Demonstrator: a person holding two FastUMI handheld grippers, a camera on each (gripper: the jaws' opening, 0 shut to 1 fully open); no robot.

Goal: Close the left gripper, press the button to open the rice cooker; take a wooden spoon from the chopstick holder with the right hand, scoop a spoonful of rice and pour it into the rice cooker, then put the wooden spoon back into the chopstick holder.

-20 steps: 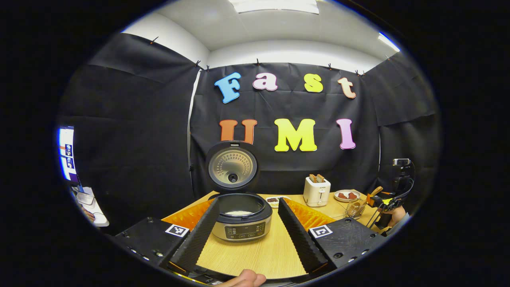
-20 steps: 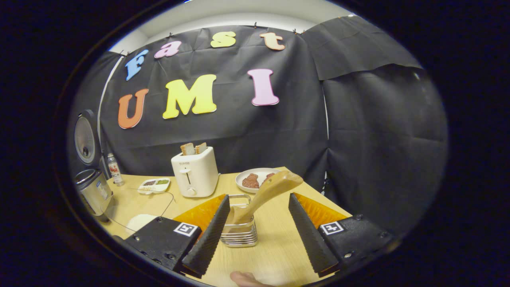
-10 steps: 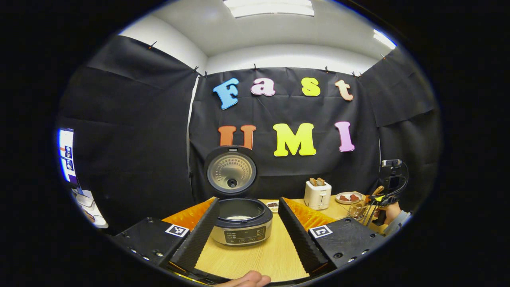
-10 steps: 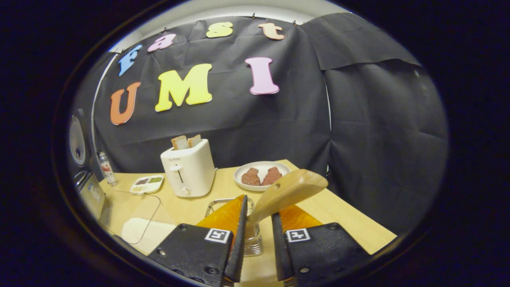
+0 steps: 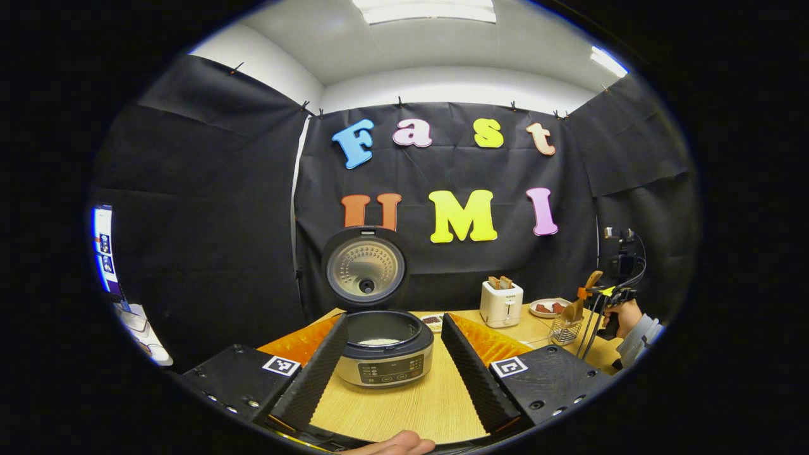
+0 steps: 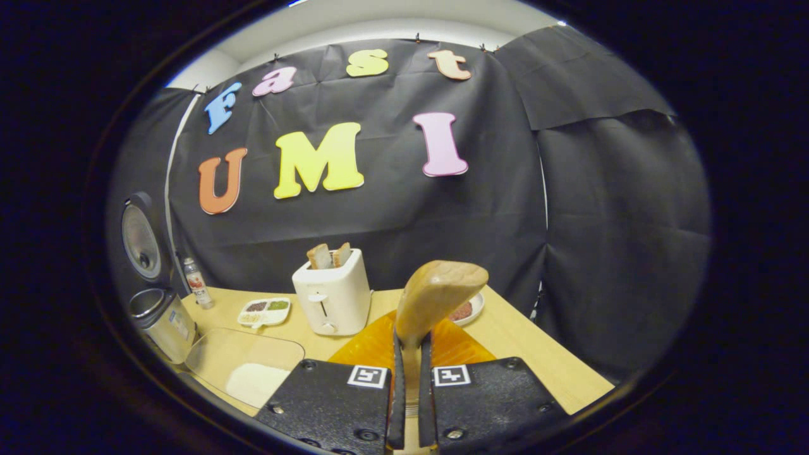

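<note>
The rice cooker (image 5: 384,357) stands with its lid (image 5: 365,266) up and white rice in the pot. It sits between the fingers of my left gripper (image 5: 393,321), which is open and apart from it. My right gripper (image 6: 411,341) is shut on the handle of the wooden spoon (image 6: 437,296), which rises upright from between the fingers. In the left gripper view the spoon (image 5: 584,296) hangs above the wire chopstick holder (image 5: 561,330), held by the far gripper (image 5: 603,294) and a hand (image 5: 627,316). A glass dish of rice (image 6: 249,376) lies low at the left.
A white toaster (image 6: 332,292) with two slices stands mid-table, a plate of brown food (image 6: 464,311) behind the spoon. A small divided dish (image 6: 264,309) and a bottle (image 6: 197,284) sit near the cooker (image 6: 161,321). The table's right edge (image 6: 556,360) is close.
My right gripper went from open around the spoon to shut on its handle, then lifted it clear of the holder. My left gripper stayed open and drew back slightly from the cooker.
</note>
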